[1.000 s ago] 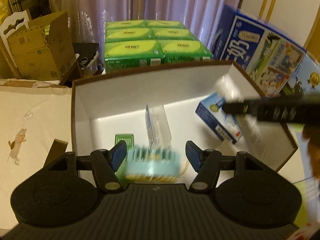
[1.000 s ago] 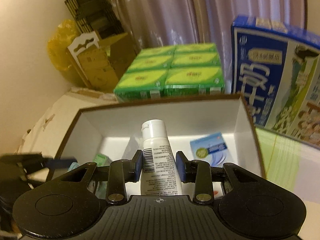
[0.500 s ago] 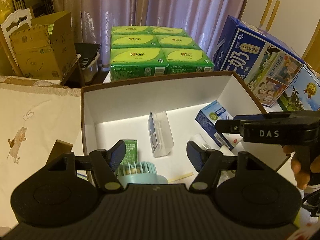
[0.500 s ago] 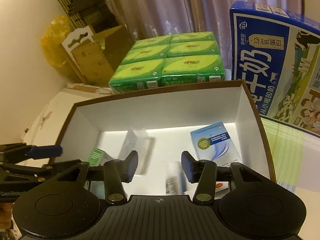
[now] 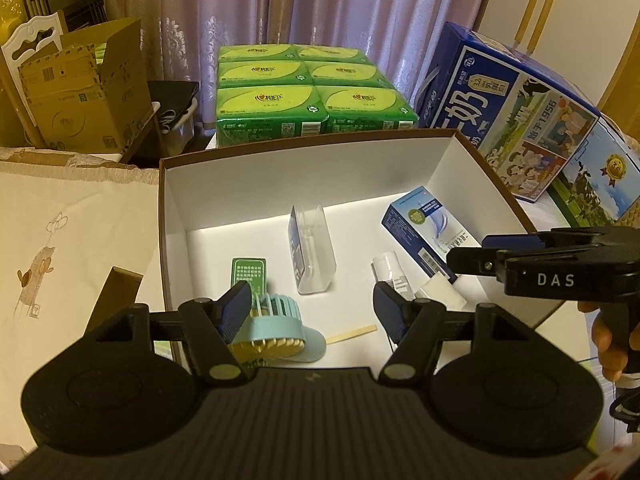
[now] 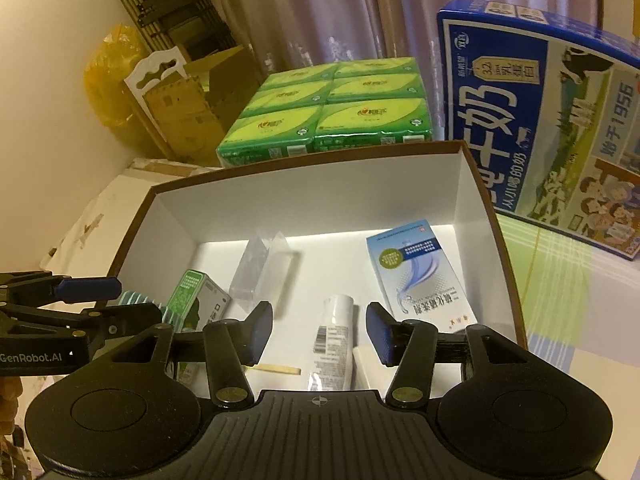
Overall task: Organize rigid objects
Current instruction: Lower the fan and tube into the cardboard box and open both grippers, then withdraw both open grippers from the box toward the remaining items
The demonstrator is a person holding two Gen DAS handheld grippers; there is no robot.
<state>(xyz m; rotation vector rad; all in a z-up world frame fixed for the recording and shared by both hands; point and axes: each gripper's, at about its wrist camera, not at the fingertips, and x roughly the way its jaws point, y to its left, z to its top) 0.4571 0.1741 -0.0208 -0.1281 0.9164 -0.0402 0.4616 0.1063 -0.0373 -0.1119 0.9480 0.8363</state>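
A brown box with white inside walls [image 5: 304, 168] [image 6: 308, 196] holds a small teal fan [image 5: 276, 330], a green packet [image 5: 248, 274] [image 6: 192, 300], a clear plastic case [image 5: 312, 250] [image 6: 262, 270], a white tube [image 5: 390, 274] [image 6: 334, 344] and a blue-white carton [image 5: 426, 228] [image 6: 420, 272]. My left gripper [image 5: 312, 312] is open and empty above the fan. My right gripper [image 6: 320, 332] is open and empty above the lying tube. Each gripper shows at the edge of the other's view.
Green tissue packs [image 5: 312, 92] [image 6: 332, 108] stand behind the box. A large blue milk carton [image 5: 516, 120] [image 6: 552, 120] stands to its right. Cardboard boxes [image 5: 80, 88] sit at the left. A wooden stick [image 5: 350, 334] lies on the box floor.
My right gripper opened and dropped the white tube, which now lies in the box. The teal fan left my open left gripper and settled on the box floor. Both grippers have drawn back.
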